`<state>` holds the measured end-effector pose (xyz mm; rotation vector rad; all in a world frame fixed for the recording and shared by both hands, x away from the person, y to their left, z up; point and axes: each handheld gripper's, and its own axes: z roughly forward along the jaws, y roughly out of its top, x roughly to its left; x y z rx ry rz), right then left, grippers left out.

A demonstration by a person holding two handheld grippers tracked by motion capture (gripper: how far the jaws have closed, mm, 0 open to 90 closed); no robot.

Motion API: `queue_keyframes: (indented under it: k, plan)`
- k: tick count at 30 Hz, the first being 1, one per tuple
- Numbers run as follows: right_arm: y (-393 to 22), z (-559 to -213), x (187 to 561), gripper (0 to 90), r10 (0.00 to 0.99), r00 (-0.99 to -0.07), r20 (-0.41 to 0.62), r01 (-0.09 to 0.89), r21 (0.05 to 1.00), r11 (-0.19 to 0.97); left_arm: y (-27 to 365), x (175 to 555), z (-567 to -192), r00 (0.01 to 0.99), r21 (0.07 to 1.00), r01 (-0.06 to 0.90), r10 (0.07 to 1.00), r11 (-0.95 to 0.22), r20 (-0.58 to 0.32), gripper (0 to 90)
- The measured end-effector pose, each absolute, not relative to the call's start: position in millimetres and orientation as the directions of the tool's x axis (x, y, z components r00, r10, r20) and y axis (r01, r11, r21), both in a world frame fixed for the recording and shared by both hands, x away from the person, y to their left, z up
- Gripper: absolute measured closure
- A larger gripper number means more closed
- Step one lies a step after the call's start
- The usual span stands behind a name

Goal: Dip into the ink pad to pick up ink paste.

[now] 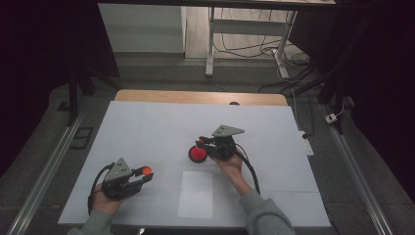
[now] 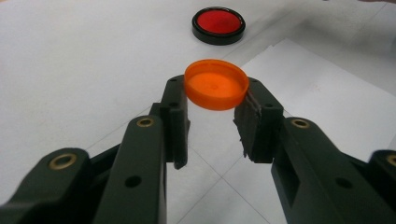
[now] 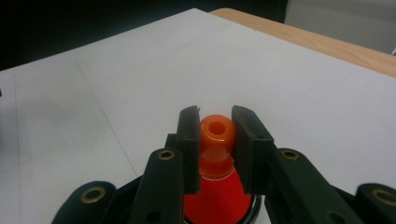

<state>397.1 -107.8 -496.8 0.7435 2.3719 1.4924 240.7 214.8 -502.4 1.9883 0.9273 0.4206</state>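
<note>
While the left gripper [image 2: 215,100] pinches a smooth round orange cap [image 2: 215,84], the right gripper [image 3: 215,140], beyond it, clamps a glossy orange nozzle [image 3: 216,133].

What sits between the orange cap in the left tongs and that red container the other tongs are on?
Nothing visible: between the orange cap in the left tongs and the red container lies bare white table.
</note>
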Motion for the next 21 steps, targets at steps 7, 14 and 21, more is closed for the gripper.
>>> queue_keyframes:
  k: [7,14,21]
  plan:
    - [-104.7,-498.3,396.5,72.9,0.540,-0.840,0.053,0.291,0.884,0.366,215.0,241.2,-503.2,0.666,0.827,0.450,0.744,-0.337,-0.059,65.7]
    - [-100.9,-503.0,396.6,72.9,0.540,-0.841,0.042,0.297,0.870,0.395,214.6,241.5,-503.9,0.666,0.824,0.453,0.743,-0.341,-0.059,65.7]
    - [-97.7,-506.7,396.4,72.9,0.540,-0.841,0.032,0.303,0.855,0.422,215.1,241.8,-504.2,0.668,0.823,0.455,0.742,-0.341,-0.061,65.7]
